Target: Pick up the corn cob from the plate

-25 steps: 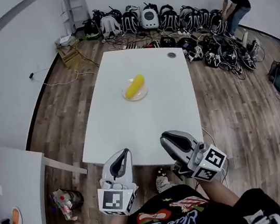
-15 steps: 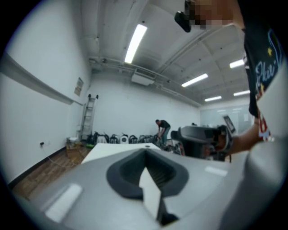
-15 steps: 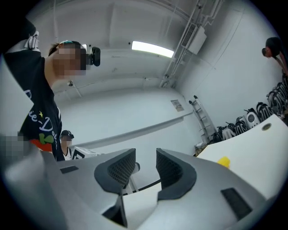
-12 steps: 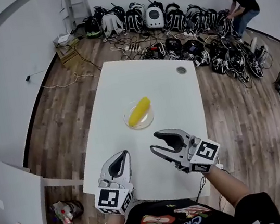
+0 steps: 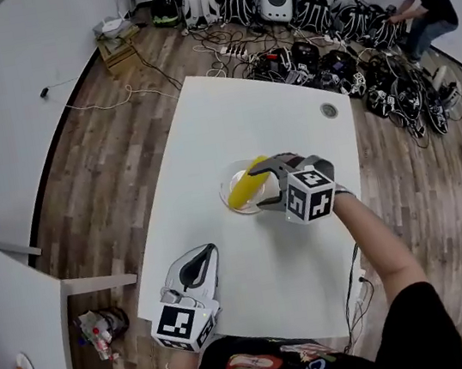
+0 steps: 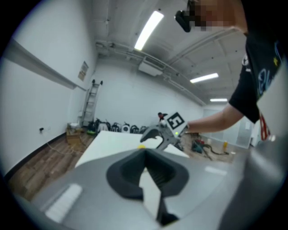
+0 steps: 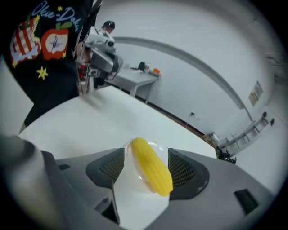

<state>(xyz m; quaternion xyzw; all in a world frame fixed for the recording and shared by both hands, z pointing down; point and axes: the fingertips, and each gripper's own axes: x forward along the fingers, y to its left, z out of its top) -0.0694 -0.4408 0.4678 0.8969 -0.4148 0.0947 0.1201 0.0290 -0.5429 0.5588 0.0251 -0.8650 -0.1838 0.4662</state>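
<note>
Right gripper [image 5: 259, 188] at the plate [image 5: 232, 202], corn [image 5: 247, 184] between its jaws, not gripped.
The corn lies on the clear plate mid-table [image 5: 229, 119]. The right gripper points down at it, jaws opening, one pad on each side of the cob; the right gripper view shows the cob lying slantwise in the gap. The left gripper [image 5: 194, 268] hangs over the table's near edge, well apart from the plate, jaws together and empty.

Open tabletop [image 5: 204, 123] all round the plate [image 5: 228, 199]; corn cob [image 5: 245, 186] sits between the opening right tongs [image 5: 259, 188], little room beside it; left tongs [image 5: 204, 253] well apart.
</note>
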